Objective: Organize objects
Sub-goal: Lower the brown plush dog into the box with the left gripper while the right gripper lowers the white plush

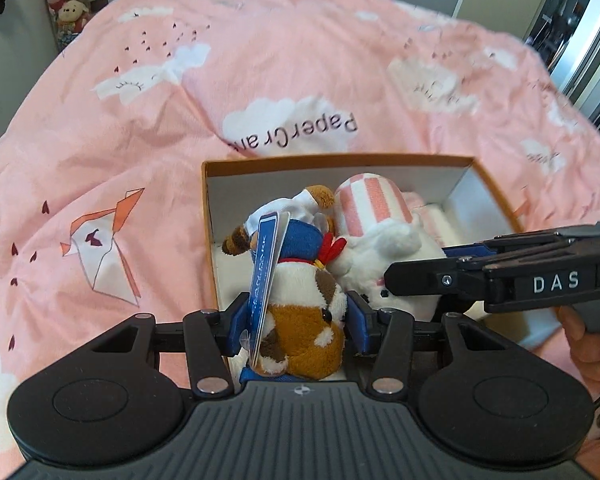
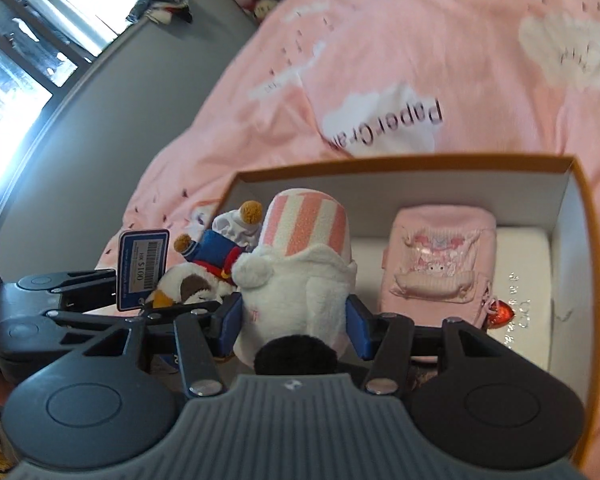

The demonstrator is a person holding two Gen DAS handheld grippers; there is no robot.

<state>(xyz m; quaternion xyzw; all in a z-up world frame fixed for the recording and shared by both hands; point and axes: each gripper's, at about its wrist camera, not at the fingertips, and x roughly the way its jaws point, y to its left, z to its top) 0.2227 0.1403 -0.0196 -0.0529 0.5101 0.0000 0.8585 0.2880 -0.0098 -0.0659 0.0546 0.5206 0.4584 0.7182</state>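
Left wrist view: the left gripper (image 1: 300, 316) is pinching the brown-and-white plush dog in a blue sailor top (image 1: 304, 304) between its blue pads, jaws closed in on the toy's body, low over the near left end of the box.
Right wrist view: the right gripper (image 2: 296, 320) is squeezing the white fluffy plush with a pink-and-white striped hat (image 2: 300, 276), jaws narrowed onto its soft sides, just beside the dog.
Price tag: the blue cardboard swing tag (image 1: 265, 276) is hanging against the left pad; I judge it could be slipping between pad and plush and weakening the hold.
Crowding: the two toys are touching and the grippers are sitting close together; releasing or shifting one could be dragging the other or knocking the jaws together.
Box: the open orange-rimmed cardboard box with white inside (image 1: 210, 216) is resting on soft bedding; pressing down could be tilting it or pushing it sideways.
Pouch: the pale pink fabric pouch with a cartoon print (image 2: 436, 264) is lying in the right half of the box, near the white plush; a wide swing of the right gripper could be nudging it.
Bed: the pink duvet printed with white clouds (image 1: 260, 60) is stretching beyond the box; a toy let go too high could be bouncing out onto it.
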